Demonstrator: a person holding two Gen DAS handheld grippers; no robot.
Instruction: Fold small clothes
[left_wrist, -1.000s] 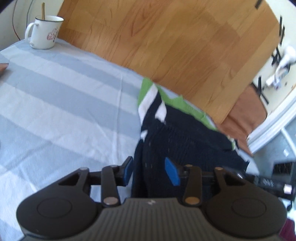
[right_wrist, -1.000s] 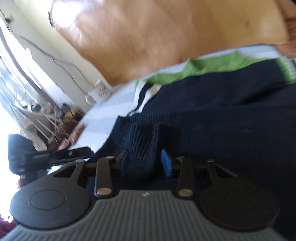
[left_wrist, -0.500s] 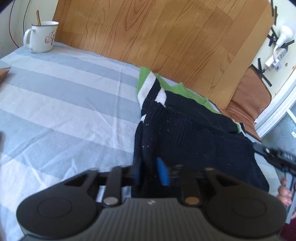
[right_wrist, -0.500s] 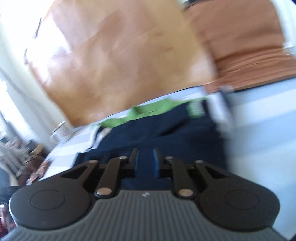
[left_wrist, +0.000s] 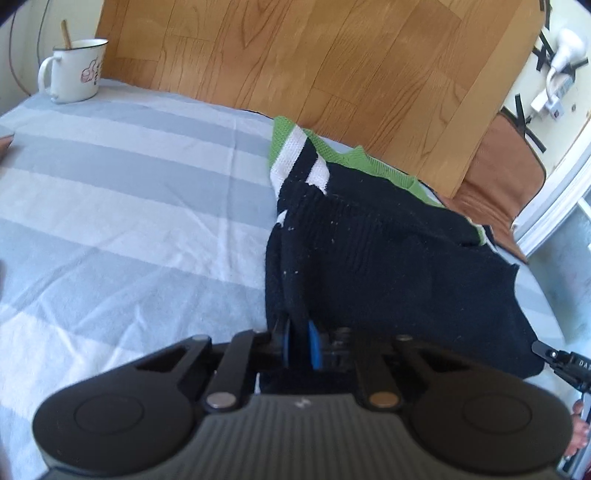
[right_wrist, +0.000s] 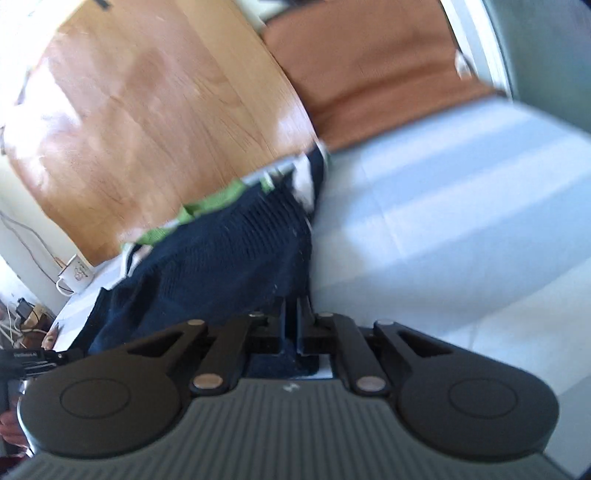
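A small dark navy knitted sweater (left_wrist: 388, 258) with green and white trim lies on the striped blue-and-white cloth (left_wrist: 129, 192). My left gripper (left_wrist: 297, 341) is shut on the sweater's near left edge, its blue pads pinching a bunched fold. In the right wrist view the same sweater (right_wrist: 229, 258) stretches away to the left, and my right gripper (right_wrist: 295, 325) is shut on its near right corner. The tip of the other gripper (left_wrist: 561, 360) shows at the sweater's right corner in the left wrist view.
A white enamel mug (left_wrist: 75, 72) with a stick in it stands at the far left corner. A wooden board (left_wrist: 314, 74) rises behind the cloth, with a brown cushion (left_wrist: 498, 177) to its right. A hand (left_wrist: 580, 432) shows at the lower right.
Both grippers have closed from open onto the sweater's near edge. The right gripper has swung rightward along the hem to its right corner; the left gripper stayed at the left edge.
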